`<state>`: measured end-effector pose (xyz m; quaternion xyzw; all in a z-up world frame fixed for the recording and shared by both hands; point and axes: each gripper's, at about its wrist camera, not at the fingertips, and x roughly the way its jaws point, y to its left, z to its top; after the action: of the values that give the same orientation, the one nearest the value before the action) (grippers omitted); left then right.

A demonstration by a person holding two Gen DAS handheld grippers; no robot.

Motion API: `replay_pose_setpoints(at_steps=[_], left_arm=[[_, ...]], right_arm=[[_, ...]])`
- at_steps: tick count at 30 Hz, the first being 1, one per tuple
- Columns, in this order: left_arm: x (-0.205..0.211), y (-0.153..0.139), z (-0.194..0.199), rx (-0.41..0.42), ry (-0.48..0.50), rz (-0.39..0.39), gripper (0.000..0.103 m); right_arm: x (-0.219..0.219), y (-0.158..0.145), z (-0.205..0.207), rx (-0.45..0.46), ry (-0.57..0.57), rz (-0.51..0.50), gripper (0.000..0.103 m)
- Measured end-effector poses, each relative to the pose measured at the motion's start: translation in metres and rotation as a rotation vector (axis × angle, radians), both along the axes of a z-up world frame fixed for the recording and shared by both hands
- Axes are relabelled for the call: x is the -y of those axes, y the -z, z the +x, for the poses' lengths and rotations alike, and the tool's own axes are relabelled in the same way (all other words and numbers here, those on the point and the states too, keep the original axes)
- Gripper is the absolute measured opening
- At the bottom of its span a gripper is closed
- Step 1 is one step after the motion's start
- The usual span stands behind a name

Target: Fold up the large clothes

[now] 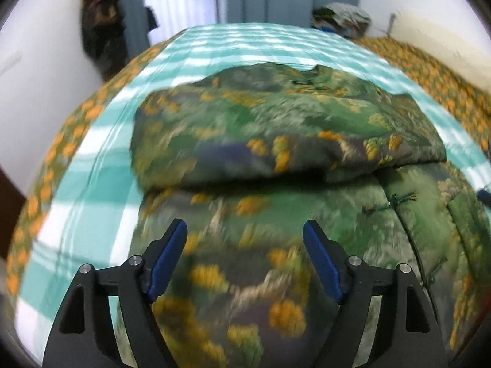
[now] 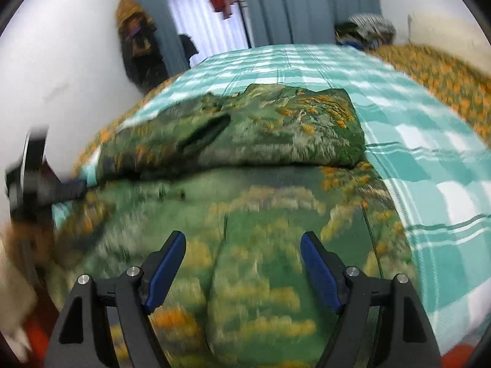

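A large green padded garment with orange and yellow print [image 1: 276,128] lies on a bed, its far part folded over into a thick roll across the near part [image 1: 245,245]. It also shows in the right wrist view [image 2: 245,132]. My left gripper [image 1: 244,230] is open and empty just above the garment's near part. My right gripper [image 2: 243,242] is open and empty above the near part too. The other gripper shows blurred at the left edge of the right wrist view [image 2: 40,181].
The bed has a teal and white checked sheet [image 1: 101,153] over an orange-flowered cover [image 1: 445,70]. A pile of clothes [image 1: 343,15] lies at the far end. Dark clothes [image 1: 101,30] hang on the left wall. White walls close both sides.
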<state>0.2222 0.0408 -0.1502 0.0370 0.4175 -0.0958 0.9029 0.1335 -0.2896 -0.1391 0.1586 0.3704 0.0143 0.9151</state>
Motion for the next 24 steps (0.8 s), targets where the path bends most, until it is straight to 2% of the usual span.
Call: replay_pose_setpoints(at_steps=[2,5,8,11,12,14,15,16,18,21,24], left_arm=[[-0.007,0.009,-0.004,-0.013,-0.034,-0.03,0.08],[-0.013,0.017,-0.007,-0.029,-0.064,-0.065,0.08],[-0.013,0.018,-0.01,-0.019,-0.062,-0.074,0.08],[-0.013,0.017,-0.015,-0.011,-0.05,-0.073,0.081],[-0.013,0.019,-0.016,-0.011,-0.047,-0.071,0.081],[-0.014,0.021,-0.017,-0.015,-0.043,-0.073,0.081],[-0.013,0.022,-0.018,-0.016,-0.039,-0.076,0.081],[-0.014,0.022,-0.017,-0.016,-0.036,-0.079,0.081],[-0.013,0.022,-0.018,-0.013,-0.027,-0.08,0.082],[-0.011,0.022,-0.018,-0.017,-0.013,-0.076,0.083],[-0.01,0.021,-0.017,-0.025,-0.011,-0.075,0.084]], right_arm=[[0.014,-0.005,0.025,-0.011,0.034,0.12,0.079],[0.018,-0.01,0.07,-0.016,0.02,0.279,0.079],[0.004,-0.007,0.118,-0.051,-0.01,0.339,0.079],[-0.022,0.011,0.161,-0.148,-0.063,0.369,0.079],[-0.032,0.019,0.172,-0.189,-0.066,0.347,0.079],[-0.047,0.027,0.181,-0.234,-0.055,0.297,0.063],[-0.052,0.027,0.185,-0.241,-0.049,0.27,0.034],[-0.054,0.022,0.187,-0.227,-0.043,0.253,0.019],[-0.051,0.005,0.19,-0.163,-0.025,0.212,0.018],[-0.044,-0.025,0.201,-0.062,0.004,0.078,0.017],[-0.037,-0.023,0.214,-0.066,0.01,-0.017,0.018]])
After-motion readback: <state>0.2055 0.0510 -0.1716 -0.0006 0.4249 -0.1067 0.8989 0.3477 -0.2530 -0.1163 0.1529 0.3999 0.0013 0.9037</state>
